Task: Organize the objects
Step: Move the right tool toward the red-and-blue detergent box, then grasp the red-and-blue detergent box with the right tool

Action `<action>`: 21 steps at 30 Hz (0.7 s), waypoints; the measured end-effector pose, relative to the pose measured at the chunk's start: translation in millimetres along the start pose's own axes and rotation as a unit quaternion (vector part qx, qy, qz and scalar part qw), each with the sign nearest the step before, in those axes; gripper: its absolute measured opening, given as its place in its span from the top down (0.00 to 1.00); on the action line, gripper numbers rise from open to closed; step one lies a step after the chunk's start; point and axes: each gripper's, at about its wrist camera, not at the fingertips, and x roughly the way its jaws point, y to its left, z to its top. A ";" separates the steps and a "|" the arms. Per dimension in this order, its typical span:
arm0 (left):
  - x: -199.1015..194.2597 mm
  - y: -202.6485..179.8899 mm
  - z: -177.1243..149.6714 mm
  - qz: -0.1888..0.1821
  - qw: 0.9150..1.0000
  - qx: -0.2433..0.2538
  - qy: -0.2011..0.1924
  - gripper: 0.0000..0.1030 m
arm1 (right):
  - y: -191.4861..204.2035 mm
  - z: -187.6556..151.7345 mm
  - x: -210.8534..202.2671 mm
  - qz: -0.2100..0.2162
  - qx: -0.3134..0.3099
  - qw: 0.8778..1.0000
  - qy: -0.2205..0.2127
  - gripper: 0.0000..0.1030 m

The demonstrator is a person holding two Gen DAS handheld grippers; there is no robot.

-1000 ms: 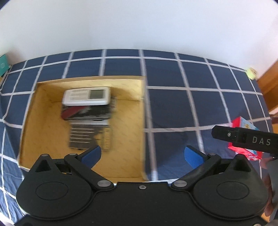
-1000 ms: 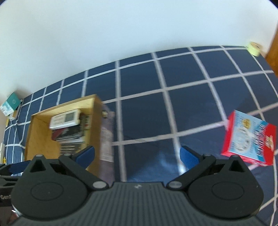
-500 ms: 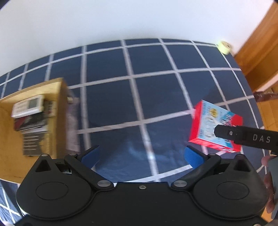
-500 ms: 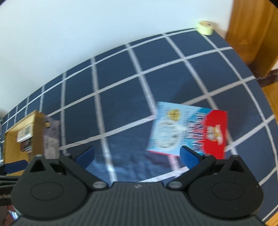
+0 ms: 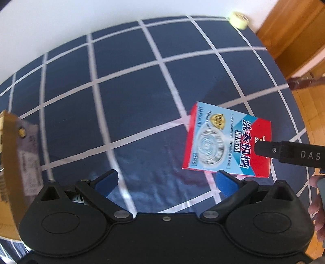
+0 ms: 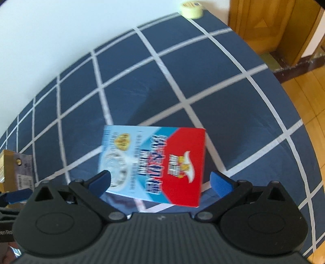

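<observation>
1. One navy checked cloth (image 5: 132,105) is seen filling both views.
2. The wooden box (image 5: 8,172), centred a second ago, is now cut off at the left edge of the left wrist view.
3. The red and blue carton (image 6: 154,164) has shifted from the right edge to lower centre, between the spread fingers of the right gripper (image 6: 160,181), ungripped.
4. The left gripper (image 5: 166,180) is held wide apart, empty.
5. A tape roll (image 6: 191,9) is seen top right.

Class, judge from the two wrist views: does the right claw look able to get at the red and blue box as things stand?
Probably yes. The right claw is open, and the box lies flat on the checked cloth straight ahead between its fingers, with nothing in between. The left claw sits off to the side.
</observation>
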 end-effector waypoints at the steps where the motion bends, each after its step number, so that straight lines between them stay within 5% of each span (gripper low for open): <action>1: 5.4 -4.0 2.7 0.000 1.000 0.007 0.006 0.00 | -5.9 0.2 4.7 0.001 0.006 1.000 0.004 0.00; 21: 94.7 -38.0 41.6 -0.085 0.992 0.050 0.080 0.00 | -47.2 12.4 74.9 0.065 0.064 0.994 0.054 0.00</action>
